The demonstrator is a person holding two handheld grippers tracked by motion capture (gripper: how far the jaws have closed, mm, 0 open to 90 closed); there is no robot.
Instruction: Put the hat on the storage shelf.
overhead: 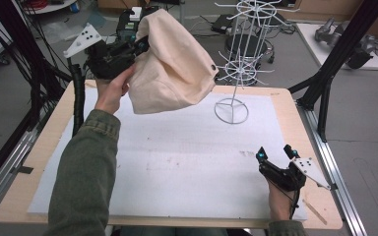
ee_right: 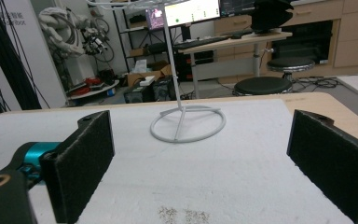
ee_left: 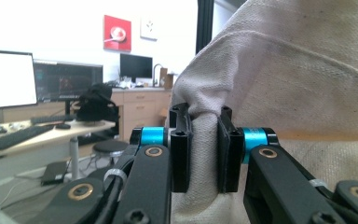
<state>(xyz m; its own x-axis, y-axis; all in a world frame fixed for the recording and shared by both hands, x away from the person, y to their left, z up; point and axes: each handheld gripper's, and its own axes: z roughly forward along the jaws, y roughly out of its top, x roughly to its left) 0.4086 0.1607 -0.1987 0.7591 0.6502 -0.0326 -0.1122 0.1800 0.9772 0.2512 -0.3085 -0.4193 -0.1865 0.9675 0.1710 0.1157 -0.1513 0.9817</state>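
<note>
A cream cloth bag hangs in the air above the table's far left, held up by my left gripper, which is shut on a fold of its fabric. In the left gripper view the cloth bag is pinched between the two black pads of the left gripper. A white wire rack with hooked arms stands on a ring base at the far middle of the table, just right of the bag. My right gripper rests open near the front right corner, nothing between its pads.
A white foam sheet covers the wooden table. The wire rack's ring base lies ahead of the right gripper. Black frame posts stand at both sides, and desks, stools and monitors fill the room beyond.
</note>
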